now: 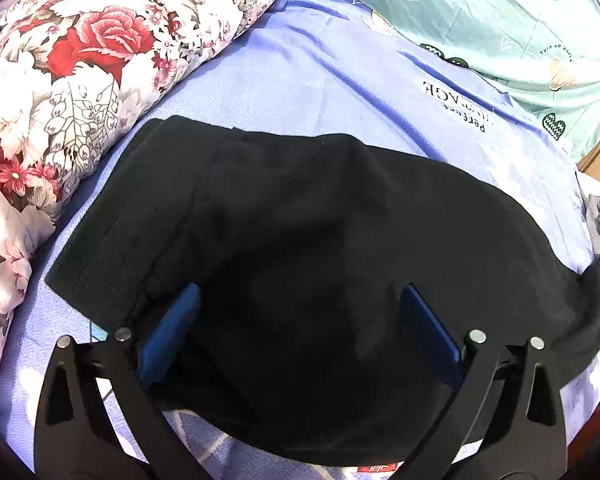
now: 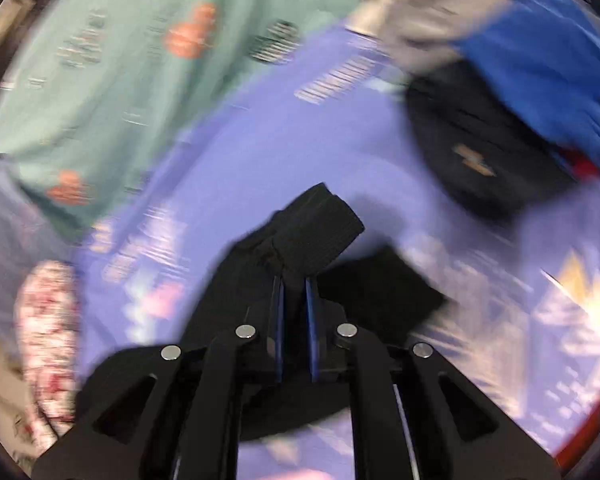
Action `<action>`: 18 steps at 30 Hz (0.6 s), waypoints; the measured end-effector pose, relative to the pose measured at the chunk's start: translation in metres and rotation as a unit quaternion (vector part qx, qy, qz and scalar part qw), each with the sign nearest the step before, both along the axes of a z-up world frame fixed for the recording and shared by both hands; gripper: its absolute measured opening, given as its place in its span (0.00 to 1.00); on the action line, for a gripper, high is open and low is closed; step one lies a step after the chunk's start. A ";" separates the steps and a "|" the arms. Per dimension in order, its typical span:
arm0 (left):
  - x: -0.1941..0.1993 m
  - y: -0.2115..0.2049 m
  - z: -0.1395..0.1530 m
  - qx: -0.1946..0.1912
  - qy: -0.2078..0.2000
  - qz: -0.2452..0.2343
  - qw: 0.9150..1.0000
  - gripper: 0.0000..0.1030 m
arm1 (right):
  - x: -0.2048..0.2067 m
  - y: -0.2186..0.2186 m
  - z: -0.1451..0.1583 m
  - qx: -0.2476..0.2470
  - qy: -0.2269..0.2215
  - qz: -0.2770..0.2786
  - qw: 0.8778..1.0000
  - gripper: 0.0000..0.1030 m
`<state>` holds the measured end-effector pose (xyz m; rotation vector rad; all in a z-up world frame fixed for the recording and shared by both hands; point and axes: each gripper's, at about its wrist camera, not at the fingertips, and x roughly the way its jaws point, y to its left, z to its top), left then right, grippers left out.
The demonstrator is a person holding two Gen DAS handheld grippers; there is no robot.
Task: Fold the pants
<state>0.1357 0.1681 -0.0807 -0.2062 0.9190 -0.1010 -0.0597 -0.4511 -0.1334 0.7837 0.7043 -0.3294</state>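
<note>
The black pants [image 1: 300, 240] lie on the lilac bed sheet [image 1: 320, 80], waistband end at the left and one leg trailing off to the right. My left gripper [image 1: 300, 296] is open, its blue pads wide apart just over the near part of the pants. In the blurred right wrist view, my right gripper [image 2: 295, 284] is shut on the cuffed end of the black pants [image 2: 316, 228] and holds it lifted above the sheet [image 2: 260, 152].
A rose-patterned quilt [image 1: 60, 80] lies along the left. A mint-green printed blanket [image 1: 500, 20] lies at the back right. A pile of clothes, dark navy [image 2: 480, 152], blue [image 2: 540, 60] and grey, sits at the right.
</note>
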 end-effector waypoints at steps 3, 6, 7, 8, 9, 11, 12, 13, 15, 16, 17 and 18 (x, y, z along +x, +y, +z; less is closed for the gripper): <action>-0.001 0.000 0.000 -0.003 0.000 0.001 1.000 0.98 | -0.004 -0.002 -0.036 0.022 0.031 -0.001 0.999 0.08; -0.004 -0.001 0.000 -0.004 -0.001 0.003 1.000 0.98 | -0.006 0.007 -0.024 0.003 0.033 -0.005 0.999 0.17; -0.005 -0.001 0.000 -0.005 -0.002 0.003 1.000 0.98 | -0.005 0.010 -0.020 -0.002 0.030 -0.004 1.000 0.29; -0.006 -0.002 0.000 -0.006 -0.002 0.004 1.000 0.98 | -0.004 0.010 -0.014 -0.011 0.022 -0.006 1.000 0.43; -0.006 -0.002 0.000 -0.007 -0.002 0.004 1.000 0.98 | -0.002 0.010 -0.011 -0.023 0.023 -0.011 0.999 0.45; -0.007 -0.001 0.000 -0.009 -0.003 0.005 1.000 0.98 | 0.000 0.004 -0.013 -0.034 0.032 -0.032 0.998 0.18; -0.008 -0.001 0.001 -0.009 -0.003 0.006 1.000 0.98 | 0.002 0.001 -0.015 -0.033 0.036 -0.038 0.998 0.02; -0.008 -0.002 0.001 -0.010 -0.003 0.006 1.000 0.98 | 0.001 0.000 -0.014 -0.044 0.040 -0.047 0.997 0.03; -0.009 -0.002 0.001 -0.010 -0.004 0.007 1.000 0.98 | -0.001 0.006 -0.011 -0.098 0.066 -0.060 0.991 0.00; -0.010 -0.003 0.001 -0.010 -0.003 0.008 1.000 0.98 | 0.001 0.011 -0.009 -0.172 0.113 -0.085 0.975 0.00; -0.010 -0.003 0.001 -0.009 -0.003 0.008 1.000 0.98 | -0.002 0.009 -0.011 -0.225 0.152 -0.101 0.957 0.01; -0.010 -0.004 0.001 -0.008 -0.002 0.009 1.000 0.98 | -0.003 0.007 -0.016 -0.232 0.175 -0.106 0.951 0.04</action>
